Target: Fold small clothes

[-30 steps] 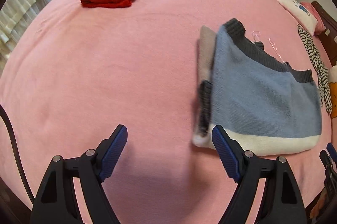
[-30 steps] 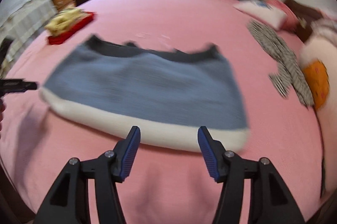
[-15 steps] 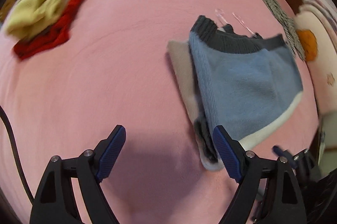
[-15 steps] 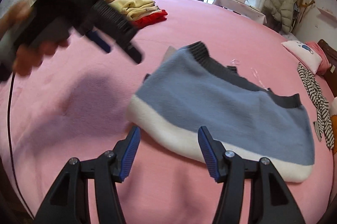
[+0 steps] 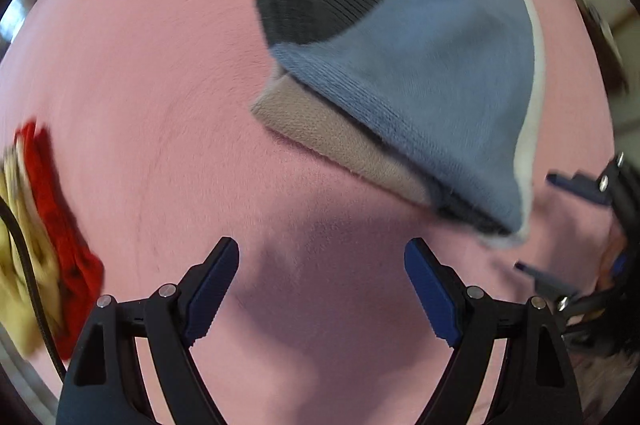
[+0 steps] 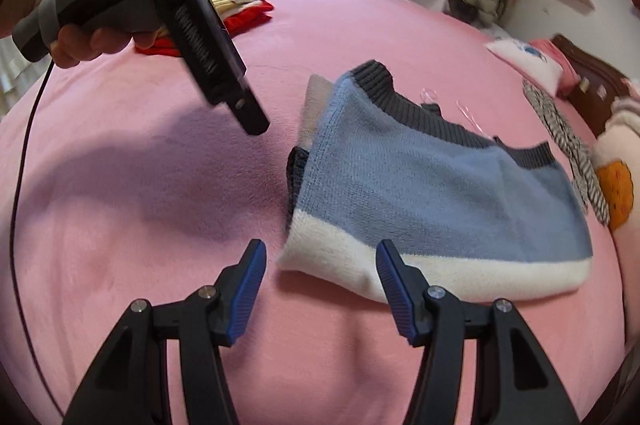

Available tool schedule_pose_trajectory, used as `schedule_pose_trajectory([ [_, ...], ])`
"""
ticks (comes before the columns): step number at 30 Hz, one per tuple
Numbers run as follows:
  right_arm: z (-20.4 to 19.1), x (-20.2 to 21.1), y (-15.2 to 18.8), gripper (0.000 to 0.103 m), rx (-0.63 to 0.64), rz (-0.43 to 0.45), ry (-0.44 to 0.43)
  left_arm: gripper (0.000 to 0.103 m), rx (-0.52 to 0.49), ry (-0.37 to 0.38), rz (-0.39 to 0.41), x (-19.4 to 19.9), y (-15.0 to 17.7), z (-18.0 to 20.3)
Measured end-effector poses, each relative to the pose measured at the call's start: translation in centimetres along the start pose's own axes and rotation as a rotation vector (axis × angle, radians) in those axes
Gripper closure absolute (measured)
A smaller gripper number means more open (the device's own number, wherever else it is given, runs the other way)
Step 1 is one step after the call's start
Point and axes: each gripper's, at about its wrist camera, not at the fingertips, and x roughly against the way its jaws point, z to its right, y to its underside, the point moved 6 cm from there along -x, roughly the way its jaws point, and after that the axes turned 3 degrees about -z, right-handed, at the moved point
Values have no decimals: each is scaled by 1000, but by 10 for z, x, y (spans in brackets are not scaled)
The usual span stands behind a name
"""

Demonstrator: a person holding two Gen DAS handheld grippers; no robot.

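A: Where is the sweater (image 6: pixel 432 185) now?

B: It lies folded on the pink bed (image 6: pixel 120 225). The blue part is on top, the white band is near the right gripper (image 6: pixel 318 289), and the grey collar is on the far side. A beige bit (image 5: pixel 340 133) pokes out from under it on the left.

A: Is the right gripper holding it?

B: No. Its jaws are wide apart with nothing between them. They hang just in front of the white band. Half a second ago they were in much the same spot.

A: And the left gripper (image 5: pixel 320 285)?

B: Its jaws are spread too, and they hold nothing. It has turned a lot. A second ago it looked across the bed with the sweater on its right. Now it looks down, and the sweater sits up high and to the right in its view, all blurry.

A: What about the clothes pile (image 5: pixel 44 237)?

B: The red and yellow pile was at the top of the left view before. Now it is at the left edge. In the right view, the left gripper has come in closer to the sweater, with the hand (image 6: pixel 76 5) holding it up over the bed.
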Motion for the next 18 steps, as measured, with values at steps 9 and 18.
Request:
schedule_pose_trajectory([
  [9,0,-12,-6,46,-176,-38,103,19,-197,5,-76,-9,-13,-14],
  [18,9,-22,-2,46,-403,-104,96,19,-257,10,-109,-5,-16,-34],
])
